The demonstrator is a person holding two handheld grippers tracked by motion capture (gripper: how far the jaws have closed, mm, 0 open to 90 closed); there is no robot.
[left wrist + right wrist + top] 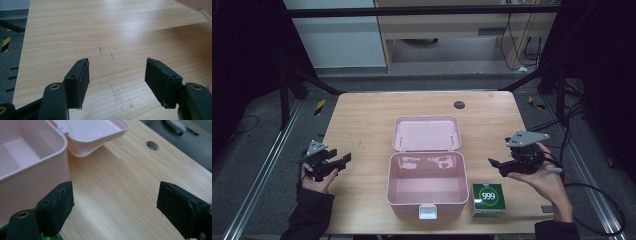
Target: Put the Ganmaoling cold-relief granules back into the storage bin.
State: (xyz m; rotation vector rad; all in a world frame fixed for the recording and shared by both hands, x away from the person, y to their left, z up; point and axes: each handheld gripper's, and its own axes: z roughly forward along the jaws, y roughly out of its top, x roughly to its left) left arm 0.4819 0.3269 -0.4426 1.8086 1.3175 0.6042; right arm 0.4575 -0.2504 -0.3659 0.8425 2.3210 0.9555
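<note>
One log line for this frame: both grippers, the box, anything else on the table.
left hand-held gripper: open, empty | right hand-held gripper: open, empty | pink box: lid open, inside bare | green carton: on table, right of box

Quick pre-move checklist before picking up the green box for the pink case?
1. Pink case lid open: ok, lid lies flat behind it.
2. Case interior free: ok, nothing inside in the high view.
3. Green box reachable: ok, it sits just right of the case, uncovered.
4. Right gripper jaws open, holding nothing: ok.
5. Left gripper jaws open, holding nothing: ok.
6. Gap between box and case wall for a jaw: cannot tell.
</note>
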